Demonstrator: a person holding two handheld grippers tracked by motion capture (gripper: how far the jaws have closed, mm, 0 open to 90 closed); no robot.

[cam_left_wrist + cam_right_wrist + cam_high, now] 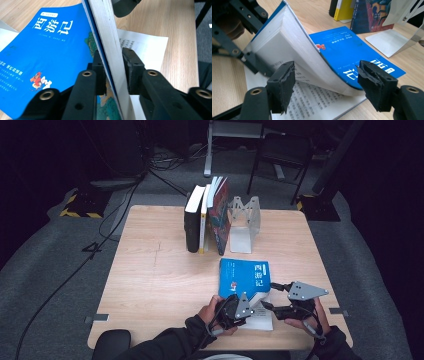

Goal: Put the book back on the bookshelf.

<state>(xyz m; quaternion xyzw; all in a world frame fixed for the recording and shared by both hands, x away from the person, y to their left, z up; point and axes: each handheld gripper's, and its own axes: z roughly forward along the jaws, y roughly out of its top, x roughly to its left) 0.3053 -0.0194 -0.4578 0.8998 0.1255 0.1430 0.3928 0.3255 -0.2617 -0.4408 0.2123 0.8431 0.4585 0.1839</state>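
Note:
A blue paperback book (244, 274) with white Chinese title lettering lies near the table's front edge, its cover (50, 47) partly raised. My left gripper (112, 67) is shut on the front cover and a thick block of pages (287, 42), holding them curled up off the printed page (312, 105) below. In the high view my left gripper (252, 303) sits at the book's near left corner. My right gripper (327, 75) stands open, its pads on either side of the lifted pages' lower curl without touching; it shows in the high view (272, 296) at the book's near right.
Several upright books (205, 217) stand at the back of the wooden table (150, 270), leaning against a metal bookend (245, 222). A chair (280, 155) and floor cables (120, 215) lie beyond the table's far edge.

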